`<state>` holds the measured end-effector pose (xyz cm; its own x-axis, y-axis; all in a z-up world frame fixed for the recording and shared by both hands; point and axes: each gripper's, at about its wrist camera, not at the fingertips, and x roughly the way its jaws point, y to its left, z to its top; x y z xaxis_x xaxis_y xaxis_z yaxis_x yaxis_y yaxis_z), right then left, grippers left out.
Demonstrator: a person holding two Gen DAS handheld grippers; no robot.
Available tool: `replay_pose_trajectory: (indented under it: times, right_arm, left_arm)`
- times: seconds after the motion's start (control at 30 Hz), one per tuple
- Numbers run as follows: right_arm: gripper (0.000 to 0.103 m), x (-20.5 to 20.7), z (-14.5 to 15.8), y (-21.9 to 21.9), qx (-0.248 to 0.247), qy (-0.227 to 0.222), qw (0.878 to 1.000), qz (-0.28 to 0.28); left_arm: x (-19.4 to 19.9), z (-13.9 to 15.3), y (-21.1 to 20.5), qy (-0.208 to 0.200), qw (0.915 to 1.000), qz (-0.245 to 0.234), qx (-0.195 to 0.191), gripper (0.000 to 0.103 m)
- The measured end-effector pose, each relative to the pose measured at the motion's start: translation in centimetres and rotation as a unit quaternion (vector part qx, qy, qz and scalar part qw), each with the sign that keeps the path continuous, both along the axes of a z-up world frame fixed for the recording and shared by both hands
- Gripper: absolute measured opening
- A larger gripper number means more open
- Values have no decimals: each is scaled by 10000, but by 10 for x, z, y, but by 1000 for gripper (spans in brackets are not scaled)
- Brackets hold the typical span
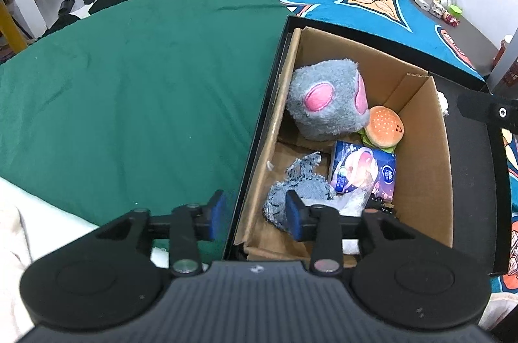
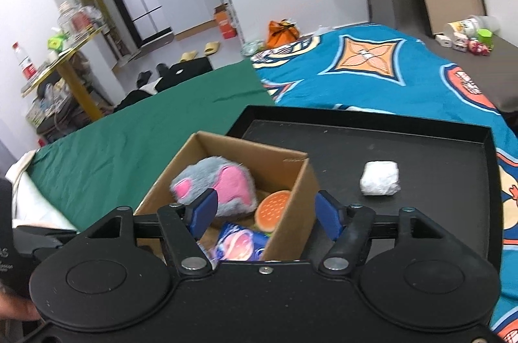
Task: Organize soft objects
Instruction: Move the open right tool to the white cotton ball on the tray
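An open cardboard box (image 1: 430,148) stands in a black tray (image 1: 469,181) on the bed. Inside lie a grey plush with pink patches (image 1: 327,103), a burger plush (image 1: 385,126), a blue packet (image 1: 362,171) and a frayed denim scrap (image 1: 301,184). My left gripper (image 1: 255,213) hangs open over the box's near left corner, nothing between its pads; the denim lies just beyond its right pad. My right gripper (image 2: 266,213) is open above the box (image 2: 226,148), holding nothing. A white crumpled wad (image 2: 380,177) lies on the tray (image 2: 356,142) to the right of the box.
A green sheet (image 1: 129,84) covers the bed left of the tray and a blue patterned blanket (image 2: 372,77) covers it behind. Small items sit on a dark surface (image 2: 466,35) at the far right. Slippers, bags and a yellow shelf (image 2: 64,58) are on the floor beyond.
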<state>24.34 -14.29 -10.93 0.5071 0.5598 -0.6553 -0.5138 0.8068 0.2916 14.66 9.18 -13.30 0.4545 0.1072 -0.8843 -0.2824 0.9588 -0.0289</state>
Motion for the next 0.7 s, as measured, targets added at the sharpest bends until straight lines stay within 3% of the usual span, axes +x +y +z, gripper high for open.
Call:
replay_pose_trajectory:
  times: [0.27, 0.7]
  right_arm:
    - [72, 17, -7, -19, 72, -36, 9988, -479]
    - [72, 34, -21, -42, 241, 61, 9967, -775]
  left_arm:
    - [10, 6, -12, -34, 9998, -26, 184, 53]
    - [23, 7, -19, -46, 9994, 7, 347, 54]
